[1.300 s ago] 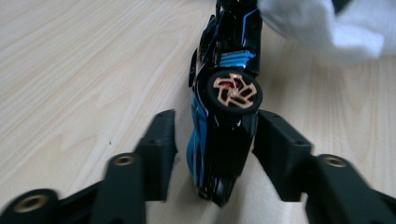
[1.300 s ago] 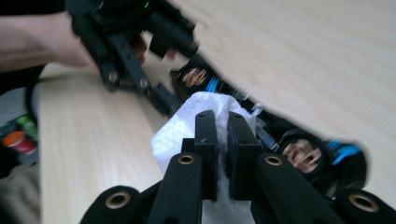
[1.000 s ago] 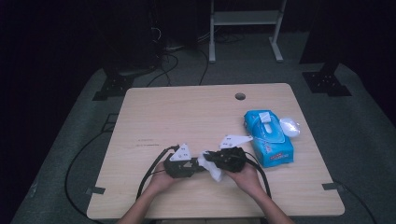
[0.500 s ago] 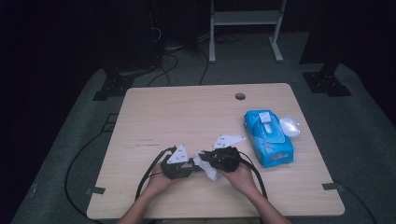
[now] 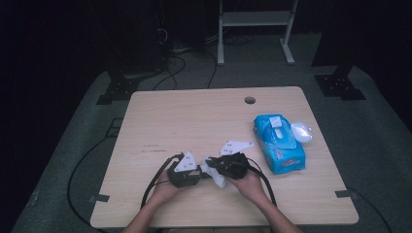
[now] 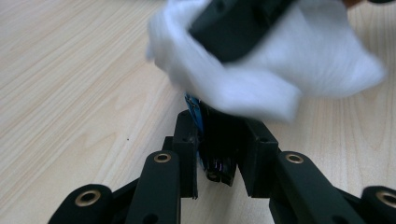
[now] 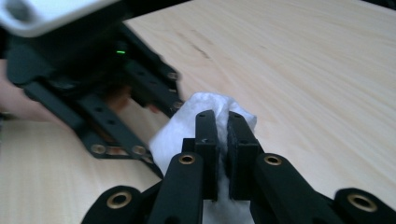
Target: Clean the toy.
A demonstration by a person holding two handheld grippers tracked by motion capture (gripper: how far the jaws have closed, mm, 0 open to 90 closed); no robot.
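My left gripper (image 6: pixel 218 135) is shut on a small dark object with a blue edge (image 6: pixel 215 156), held just above the table. A crumpled white wipe (image 6: pixel 299 70) hangs right over that object, blurred. My right gripper (image 7: pixel 223 122) is shut on this wipe (image 7: pixel 196 112), with the left gripper's black linkage (image 7: pixel 107 116) close at its left. In the high view the two grippers meet tip to tip near the table's front edge: left gripper (image 5: pixel 198 174), right gripper (image 5: pixel 214 167), and the wipe (image 5: pixel 217 178) between them.
A blue packet of wipes (image 5: pixel 279 143) lies at the right of the wooden table (image 5: pixel 194 121), with a small white lump (image 5: pixel 301 131) beside it. A cable hole (image 5: pixel 249 100) sits near the far edge. Black cables trail off the front edge.
The right gripper with the wipe has shifted slightly left, closer against the left gripper's tip. The left hand has stayed put.
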